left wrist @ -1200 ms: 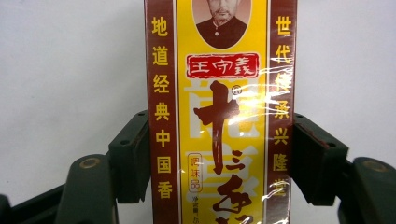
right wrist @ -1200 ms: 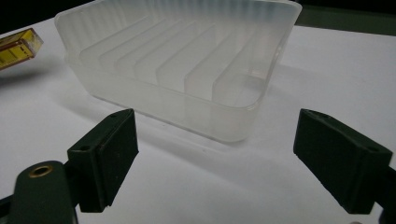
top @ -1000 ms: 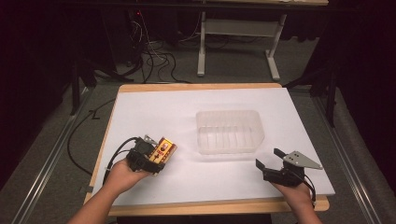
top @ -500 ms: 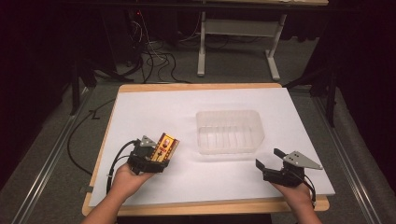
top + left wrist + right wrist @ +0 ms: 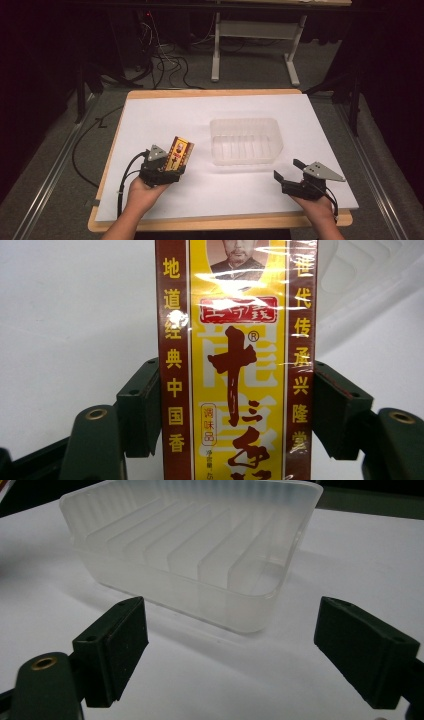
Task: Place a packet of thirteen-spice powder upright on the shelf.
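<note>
The left tool (image 5: 167, 167) is clamped on a yellow and dark red box (image 5: 179, 152), its pads pressing the box's two long sides in the left gripper view (image 5: 235, 365). It sits near the counter's (image 5: 165, 112) front left corner, with the box tilted up toward the far right. The right tool (image 5: 289, 170) has its jaws apart with nothing between them, near the front right corner. A clear ribbed tray (image 5: 246, 141) stands between the two, right of centre, just ahead of the right tool (image 5: 200, 555).
</note>
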Action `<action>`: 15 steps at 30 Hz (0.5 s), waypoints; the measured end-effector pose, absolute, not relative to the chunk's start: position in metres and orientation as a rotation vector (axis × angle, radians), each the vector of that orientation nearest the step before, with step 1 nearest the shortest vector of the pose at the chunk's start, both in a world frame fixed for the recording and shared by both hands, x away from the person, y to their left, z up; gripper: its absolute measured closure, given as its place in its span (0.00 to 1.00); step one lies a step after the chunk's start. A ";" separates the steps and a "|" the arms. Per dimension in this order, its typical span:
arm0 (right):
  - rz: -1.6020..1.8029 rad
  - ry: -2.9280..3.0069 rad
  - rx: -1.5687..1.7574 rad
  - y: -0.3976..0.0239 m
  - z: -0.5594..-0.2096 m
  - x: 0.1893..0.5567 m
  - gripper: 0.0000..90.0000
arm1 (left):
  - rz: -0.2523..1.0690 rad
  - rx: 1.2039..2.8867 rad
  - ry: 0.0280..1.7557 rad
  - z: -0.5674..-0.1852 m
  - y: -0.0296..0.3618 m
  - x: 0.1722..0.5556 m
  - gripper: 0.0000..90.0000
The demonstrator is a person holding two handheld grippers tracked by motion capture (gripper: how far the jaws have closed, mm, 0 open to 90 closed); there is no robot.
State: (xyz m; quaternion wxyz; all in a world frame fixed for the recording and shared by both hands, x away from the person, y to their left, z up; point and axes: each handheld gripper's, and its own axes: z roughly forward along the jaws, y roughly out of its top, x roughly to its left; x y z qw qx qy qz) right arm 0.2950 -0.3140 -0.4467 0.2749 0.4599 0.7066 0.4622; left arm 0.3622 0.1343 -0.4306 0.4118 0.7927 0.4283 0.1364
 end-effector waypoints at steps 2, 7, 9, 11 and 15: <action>1.249 1.899 1.234 -0.314 -0.446 0.294 0.16 | 0.349 1.975 1.088 -0.432 0.135 0.361 0.36; 1.269 1.885 1.223 -0.314 -0.445 0.294 0.14 | 0.331 1.917 1.087 -0.434 0.136 0.354 0.36; 1.268 1.884 1.221 -0.313 -0.444 0.294 0.13 | 0.332 1.910 1.075 -0.434 0.136 0.350 0.36; 1.270 1.889 1.217 -0.313 -0.444 0.294 0.12 | 0.345 1.909 1.058 -0.433 0.135 0.347 0.36; 1.269 1.889 1.217 -0.312 -0.444 0.294 0.09 | 0.367 1.908 1.034 -0.431 0.135 0.342 0.36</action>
